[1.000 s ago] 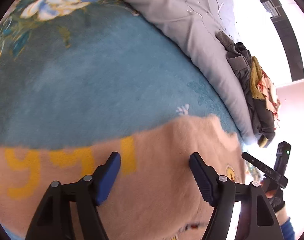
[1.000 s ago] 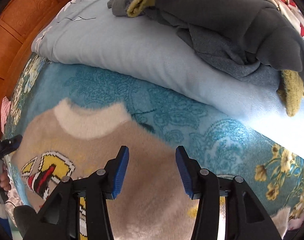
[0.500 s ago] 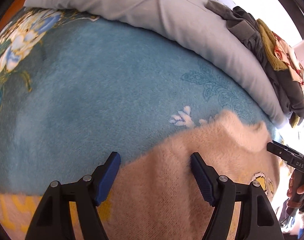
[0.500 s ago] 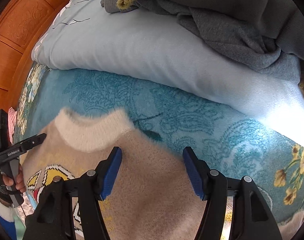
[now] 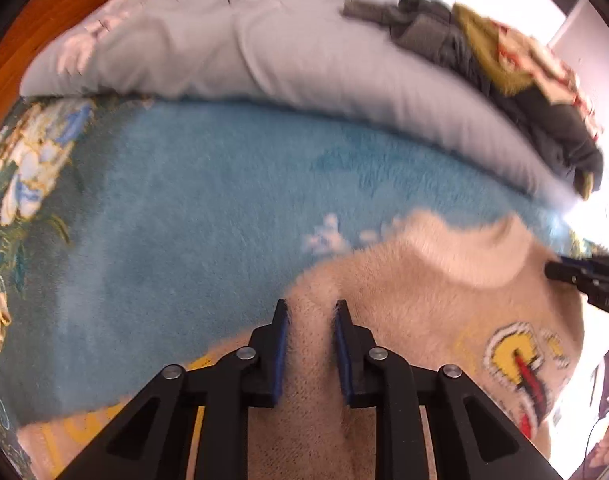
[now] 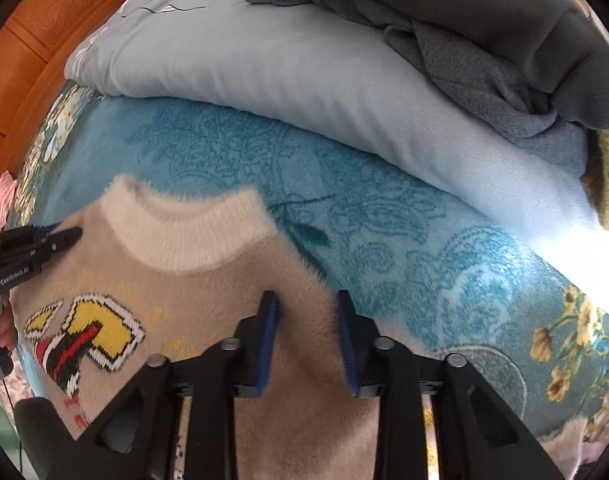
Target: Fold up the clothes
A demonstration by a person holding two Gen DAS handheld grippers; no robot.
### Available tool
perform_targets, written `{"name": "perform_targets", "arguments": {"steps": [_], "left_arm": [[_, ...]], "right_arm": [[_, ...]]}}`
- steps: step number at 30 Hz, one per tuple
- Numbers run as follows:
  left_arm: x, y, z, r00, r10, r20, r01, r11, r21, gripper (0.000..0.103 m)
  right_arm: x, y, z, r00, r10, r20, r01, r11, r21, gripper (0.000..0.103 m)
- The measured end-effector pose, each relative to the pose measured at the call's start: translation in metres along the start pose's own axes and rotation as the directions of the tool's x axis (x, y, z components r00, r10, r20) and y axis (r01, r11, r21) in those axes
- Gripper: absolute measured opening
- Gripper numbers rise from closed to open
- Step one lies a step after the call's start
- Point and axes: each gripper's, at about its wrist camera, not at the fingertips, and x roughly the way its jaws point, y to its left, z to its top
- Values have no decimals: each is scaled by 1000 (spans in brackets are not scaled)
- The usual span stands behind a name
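The left gripper (image 5: 309, 312) is closing on one shoulder of the sweater (image 5: 424, 320), and a bump of fluffy cloth sits between its jaws. The right gripper (image 6: 304, 304) is closing on the other shoulder, with cloth between its jaws too. The sweater lies flat on the blue blanket (image 6: 224, 148), collar (image 6: 184, 232) toward the pillow (image 6: 304, 68) at the bed's far edge. The fluff is thick and slippery, so a pinch may catch only the top layer. Then the back could stay down and the fold go crooked. A jaw could also nip the blanket and drag it along.
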Motion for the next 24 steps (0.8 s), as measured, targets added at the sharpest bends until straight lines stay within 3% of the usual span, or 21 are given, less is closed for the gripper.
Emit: {"name": "perform_targets", "arguments": {"steps": [2, 6, 9, 11, 12, 15, 16, 19, 21, 22, 24], "left_arm": [[-15, -3, 8, 998, -2, 70, 1, 1000, 15, 21], [-48, -16, 25, 979, 8, 202, -18, 999, 50, 20], [-34, -24, 46, 985, 77, 156, -87, 994, 61, 22], [-25, -24, 45, 990, 84, 114, -87, 996, 22, 24], [-21, -24, 44, 992, 86, 93, -87, 996, 3, 24], [-27, -4, 35, 994, -32, 102, 45, 992, -121, 33], [-35, 7, 29, 991, -53, 122, 74, 981, -177, 41], [-60, 42, 10, 977, -106, 187, 165, 928, -335, 53], [-85, 75, -19, 970, -35, 240, 151, 861, -485, 61], [-96, 97, -38, 967, 22, 252, 132, 806, -577, 62], [-110, 137, -82, 967, 154, 203, 44, 681, -731, 62]], "right_arm": [[-13, -1, -4, 1000, -3, 31, 4, 1000, -6, 14], [-47, -11, -1, 988, -9, 152, 3, 999, 39, 11], [-69, -21, 4, 969, -70, 238, 57, 996, 65, 8], [-74, -24, 9, 950, -165, 266, 149, 986, 76, 2], [-71, -28, 11, 954, -167, 251, 148, 985, 92, 2], [-59, -33, 11, 970, -119, 214, 92, 987, 131, 2], [-57, -30, 9, 970, -114, 216, 87, 988, 130, 2], [-51, -19, 1, 972, -87, 218, 61, 990, 124, 2], [-53, -16, -8, 973, -72, 220, 44, 990, 132, 2], [-56, -14, -13, 973, -61, 224, 30, 990, 138, 2], [-63, -11, -24, 971, -32, 237, -2, 990, 143, 2]]}}
